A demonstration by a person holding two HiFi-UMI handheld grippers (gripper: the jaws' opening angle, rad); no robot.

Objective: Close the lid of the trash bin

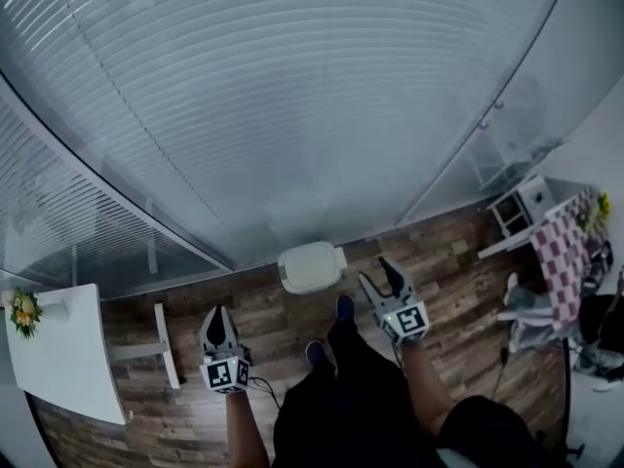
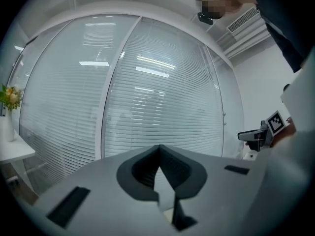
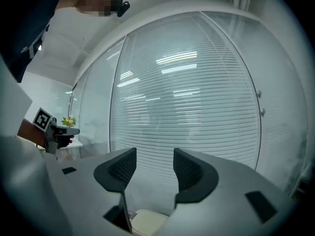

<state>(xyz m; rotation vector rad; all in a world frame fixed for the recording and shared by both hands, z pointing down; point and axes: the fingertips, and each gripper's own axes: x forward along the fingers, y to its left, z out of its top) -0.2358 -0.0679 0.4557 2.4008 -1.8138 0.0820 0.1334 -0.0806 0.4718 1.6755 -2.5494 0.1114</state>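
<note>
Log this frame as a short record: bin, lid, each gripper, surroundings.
bin: white trash bin on the wood floor, against the glass wall with blinds
lid: down, looks closed
left: left gripper, jaws together, nothing held, not touching the bin
right: right gripper, jaws apart, empty, bin in view below them
surroundings: white table with flowers at left; checkered cloth at right

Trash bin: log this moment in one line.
trash bin lid: looks closed | left gripper: shut, empty, clear of lid | right gripper: open, empty, clear of lid
</note>
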